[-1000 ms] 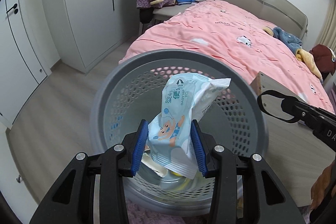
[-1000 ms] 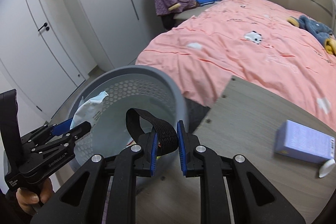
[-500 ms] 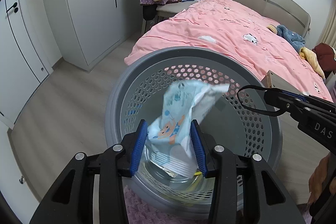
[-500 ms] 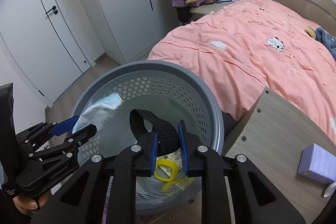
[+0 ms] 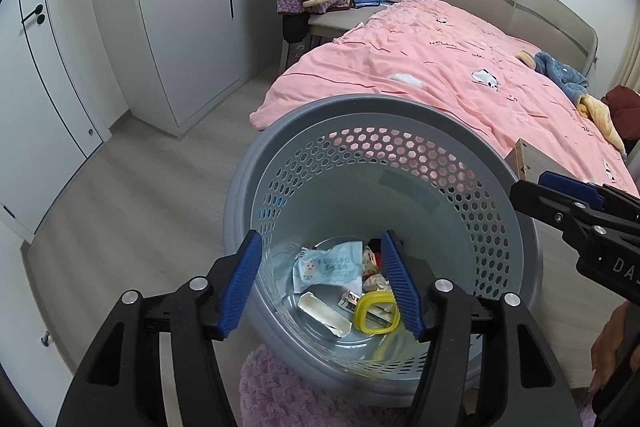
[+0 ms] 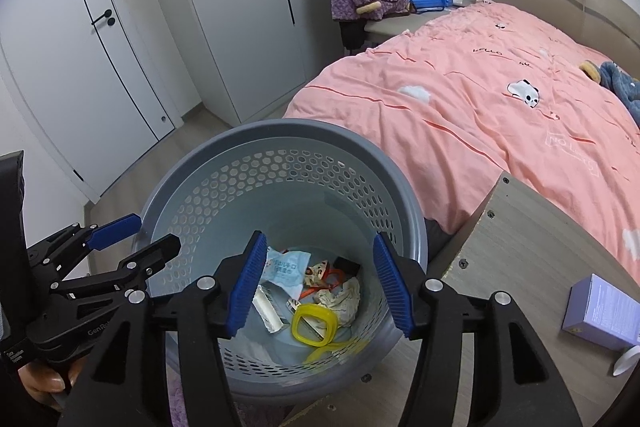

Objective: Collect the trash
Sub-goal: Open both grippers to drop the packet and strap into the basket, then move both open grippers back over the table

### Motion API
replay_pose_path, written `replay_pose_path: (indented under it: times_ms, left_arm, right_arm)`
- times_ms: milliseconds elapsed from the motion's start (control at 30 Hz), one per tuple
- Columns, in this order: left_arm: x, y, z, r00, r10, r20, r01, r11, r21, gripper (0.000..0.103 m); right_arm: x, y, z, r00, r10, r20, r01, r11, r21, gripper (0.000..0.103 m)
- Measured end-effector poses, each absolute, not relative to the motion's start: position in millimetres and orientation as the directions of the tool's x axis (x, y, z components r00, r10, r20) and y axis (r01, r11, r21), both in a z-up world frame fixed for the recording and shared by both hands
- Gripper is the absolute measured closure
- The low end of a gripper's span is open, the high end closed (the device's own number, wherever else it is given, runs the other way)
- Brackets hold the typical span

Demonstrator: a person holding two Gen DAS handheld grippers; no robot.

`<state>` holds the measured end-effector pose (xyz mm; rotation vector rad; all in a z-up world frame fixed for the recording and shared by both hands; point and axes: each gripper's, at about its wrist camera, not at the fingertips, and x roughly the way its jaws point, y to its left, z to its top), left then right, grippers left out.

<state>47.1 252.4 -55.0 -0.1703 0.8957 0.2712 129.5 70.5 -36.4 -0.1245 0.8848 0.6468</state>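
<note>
A second ago the blue-and-white packet was clamped in the left gripper (image 5: 320, 283) and a black strap in the right gripper (image 6: 318, 277). Both sets of jaws have just been opening; nothing is held between either pair now. The packet (image 5: 328, 265) is seen lying on the floor of the grey basket (image 5: 460, 147), at about 10 o'clock from the yellow ring (image 5: 378, 313). A black piece (image 6: 347, 264) at 1 o'clock from the ring may be the strap; that cannot be told.

Blue print and a cartoon figure are seen on the packet, too small to be read. "DA" is seen on the right gripper's body and "GenRo" on the left one's. "HELLO" is printed on the pink bedspread (image 6: 480, 99).

The basket is round, with hexagon-perforated walls. A white wrapper (image 5: 326, 313) and crumpled scraps (image 6: 340, 297) are seen beside the ring. A purple box (image 6: 600, 311) is seen on the wooden table (image 6: 520, 239) at 3 o'clock.
</note>
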Motion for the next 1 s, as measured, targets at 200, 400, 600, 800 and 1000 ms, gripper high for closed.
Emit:
replay_pose_path:
  times_ms: [200, 400, 600, 800, 1000]
  left_arm:
    - [44, 251, -53, 0.595, 0.171, -0.786, -0.311, 0.95, -0.029, 0.041]
    - [40, 249, -50, 0.6, 0.178, -0.78, -0.311, 0.95, -0.022, 0.038]
    - [36, 247, -46, 0.604, 0.185, -0.775, -0.31, 0.951, -0.015, 0.038]
    - [32, 242, -43, 0.611, 0.185, -0.77, -0.305, 0.952, -0.014, 0.037]
    - [33, 228, -43, 0.616, 0.165, -0.77, -0.279, 0.96, -0.017, 0.037]
  right_arm:
    - [125, 66, -37, 0.462, 0.476, -0.748, -0.567, 0.807, 0.164, 0.041]
    - [122, 63, -37, 0.462, 0.478, -0.747, -0.565, 0.808, 0.167, 0.039]
    - [118, 56, -36, 0.47, 0.481, -0.74, -0.559, 0.811, 0.173, 0.035]
    - [113, 43, -32, 0.487, 0.478, -0.731, -0.544, 0.821, 0.175, 0.031]
    - [106, 22, -32, 0.509, 0.461, -0.728, -0.509, 0.842, 0.177, 0.028]
